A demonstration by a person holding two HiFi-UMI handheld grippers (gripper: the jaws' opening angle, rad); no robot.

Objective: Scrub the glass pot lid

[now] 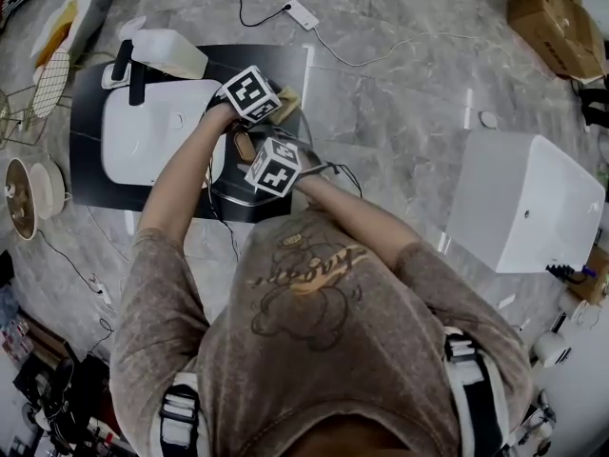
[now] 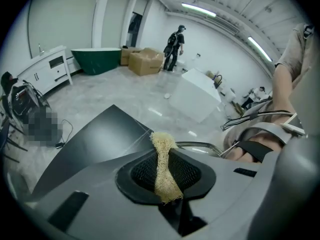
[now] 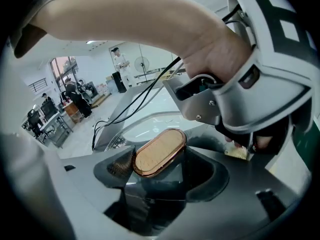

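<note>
The glass pot lid (image 3: 150, 125) is held tilted over the black mat (image 1: 95, 174), and its steel rim (image 1: 238, 196) shows below the two marker cubes. My right gripper (image 3: 160, 160) is shut on the lid's oval copper-edged handle (image 3: 159, 153), which sits across the jaws. In the head view this gripper (image 1: 276, 167) lies nearer the person. My left gripper (image 2: 165, 156) is shut on a strip of pale loofah scrubber (image 2: 163, 168), just above the lid's rim (image 2: 200, 146). In the head view that gripper (image 1: 252, 95) is just beyond the right one. Where the scrubber meets the glass is hidden.
A white basin (image 1: 143, 131) with a black faucet (image 1: 133, 76) sits on the mat, a white bottle (image 1: 171, 53) behind it. A white tub (image 1: 523, 198) stands at the right, cardboard boxes (image 1: 557, 12) far right. A cable and power strip (image 1: 303, 13) lie on the floor.
</note>
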